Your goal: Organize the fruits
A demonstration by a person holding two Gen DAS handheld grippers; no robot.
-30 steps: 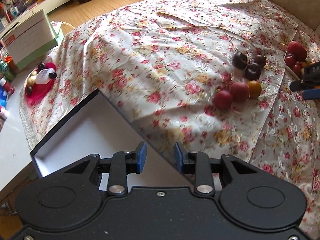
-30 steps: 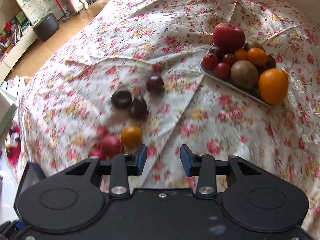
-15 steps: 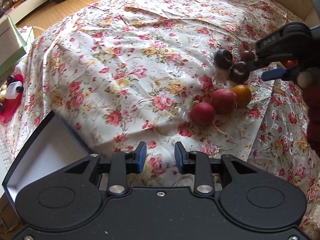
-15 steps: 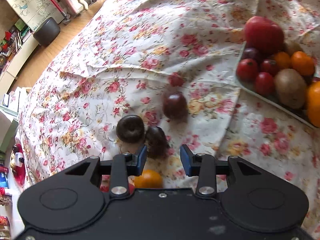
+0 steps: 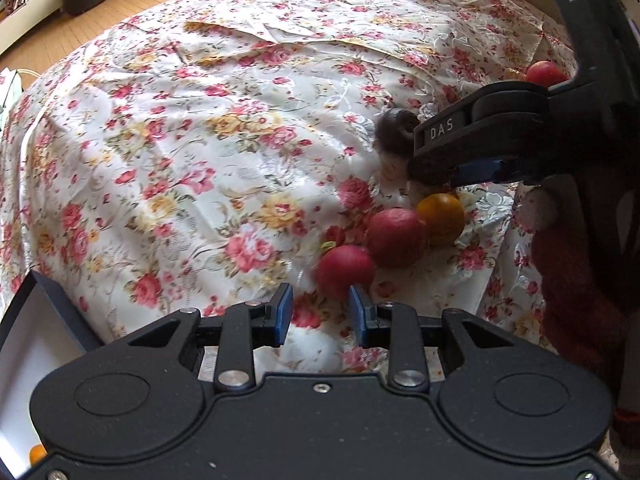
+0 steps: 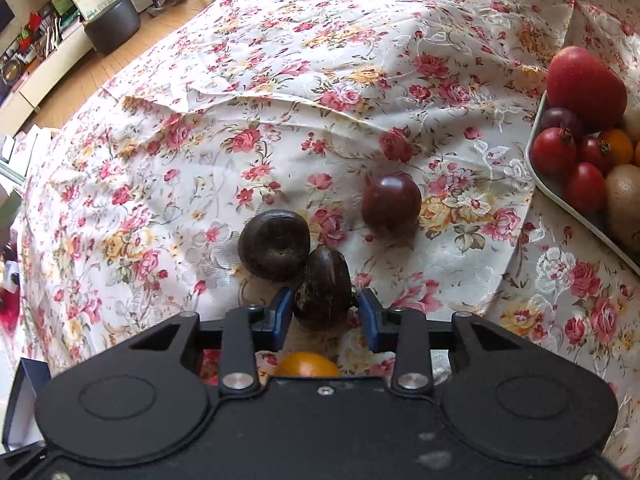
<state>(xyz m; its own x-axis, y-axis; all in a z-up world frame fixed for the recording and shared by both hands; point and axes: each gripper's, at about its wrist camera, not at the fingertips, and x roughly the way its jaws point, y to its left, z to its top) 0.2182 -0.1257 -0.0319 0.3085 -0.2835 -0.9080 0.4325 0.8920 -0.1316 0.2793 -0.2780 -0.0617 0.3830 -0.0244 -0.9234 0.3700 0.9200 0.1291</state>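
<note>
Floral cloth [image 6: 320,80] is covering the whole surface you're working over, white with red and yellow roses, creased into a ridge across the far half, and wooden floor with a dark round stool [image 6: 113,24] is showing beyond its far edge. Your right tool [image 6: 323,312] is pointing steeply down and its jaws are closing around a dark brown fruit [image 6: 325,286] that is sitting between the blue pads; the left pad looks to be against it while a thin gap is still showing at the right pad. A second dark brown fruit [image 6: 274,245] is touching that one on its upper left, and a dark purple round fruit [image 6: 391,205] is lying apart to the upper right. An orange fruit [image 6: 307,364] is peeking out just beneath the right tool's body. At the right edge a white tray [image 6: 568,196] is holding a big red apple [image 6: 585,85], small red tomatoes and other fruit. Your left tool [image 5: 320,314] is hanging partly open with nothing between its pads, just short of a red fruit [image 5: 346,269]; a second red fruit [image 5: 397,237] is touching that one, with the orange one right behind it. From the left view your right tool's black body is reaching in from the right over the dark fruit, and a white-lined box [image 5: 36,332] is showing at the lower left corner.
</note>
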